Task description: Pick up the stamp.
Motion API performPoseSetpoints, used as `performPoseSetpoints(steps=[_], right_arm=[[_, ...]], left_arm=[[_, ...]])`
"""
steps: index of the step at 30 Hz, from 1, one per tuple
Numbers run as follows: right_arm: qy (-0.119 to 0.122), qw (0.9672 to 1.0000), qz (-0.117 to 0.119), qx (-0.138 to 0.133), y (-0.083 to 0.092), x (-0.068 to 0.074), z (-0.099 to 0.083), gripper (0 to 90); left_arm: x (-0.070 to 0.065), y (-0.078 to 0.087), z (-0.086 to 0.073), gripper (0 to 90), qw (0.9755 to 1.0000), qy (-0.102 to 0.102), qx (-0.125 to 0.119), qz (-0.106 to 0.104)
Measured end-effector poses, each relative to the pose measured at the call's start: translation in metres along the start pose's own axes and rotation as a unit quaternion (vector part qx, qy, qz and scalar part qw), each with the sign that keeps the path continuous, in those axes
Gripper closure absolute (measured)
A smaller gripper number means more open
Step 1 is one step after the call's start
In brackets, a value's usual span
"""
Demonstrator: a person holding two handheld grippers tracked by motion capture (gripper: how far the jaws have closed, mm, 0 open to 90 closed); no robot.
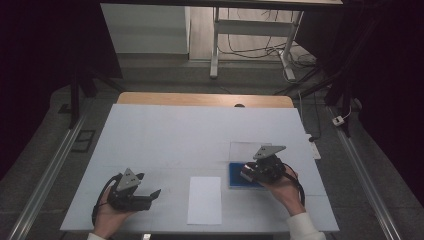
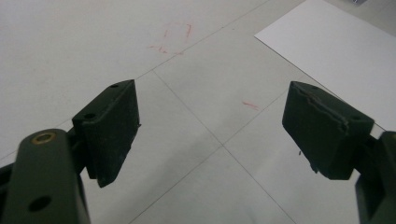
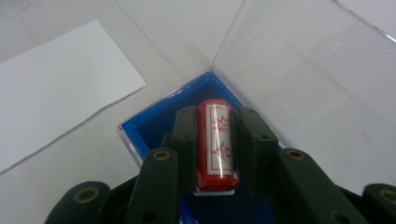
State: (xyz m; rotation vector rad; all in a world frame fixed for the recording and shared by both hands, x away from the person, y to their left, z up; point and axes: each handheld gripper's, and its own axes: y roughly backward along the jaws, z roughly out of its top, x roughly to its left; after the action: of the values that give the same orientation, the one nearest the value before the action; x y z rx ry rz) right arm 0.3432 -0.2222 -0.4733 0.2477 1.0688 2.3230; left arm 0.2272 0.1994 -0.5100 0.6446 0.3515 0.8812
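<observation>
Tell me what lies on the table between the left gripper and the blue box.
In the high view, a white sheet of paper lies on the table between the left gripper and the blue box; the rest of that stretch is bare.

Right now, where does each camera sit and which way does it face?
High view: above the person's side, looking down on the table; both hands show.
Left gripper view: on the left hand-held gripper, open, facing bare tabletop.
Right gripper view: on the right hand-held gripper, shut on a red stamp over a blue tray.
Shared: the white paper.
</observation>
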Motion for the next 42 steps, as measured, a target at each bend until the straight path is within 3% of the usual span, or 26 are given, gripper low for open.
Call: performPoseSetpoints(steps=[17,22,28,31,42], right_arm=[[-0.003,0.9999,0.004,-0.012,0.007,0.002,0.0,70.0],[-0.017,0.9989,0.009,-0.043,0.017,0.0,0.002,70.0],[-0.017,0.9978,0.009,-0.064,0.03,0.002,0.006,70.0],[-0.021,0.9958,0.014,-0.089,0.042,0.001,0.01,70.0],[-0.028,0.9932,0.016,-0.112,0.055,0.001,0.01,69.9]], left_arm=[[-0.002,0.001,0.0,19.9,1.0,-0.006,-0.005,-0.005],[-0.002,-0.002,-0.001,20.0,0.9999,-0.01,-0.001,-0.009],[-0.001,-0.003,0.0,20.0,0.9999,-0.011,0.0,-0.009],[0.001,-0.004,0.001,20.1,0.9999,-0.007,-0.002,-0.01],[0.002,-0.005,0.0,20.0,0.9999,-0.007,0.0,-0.008]])
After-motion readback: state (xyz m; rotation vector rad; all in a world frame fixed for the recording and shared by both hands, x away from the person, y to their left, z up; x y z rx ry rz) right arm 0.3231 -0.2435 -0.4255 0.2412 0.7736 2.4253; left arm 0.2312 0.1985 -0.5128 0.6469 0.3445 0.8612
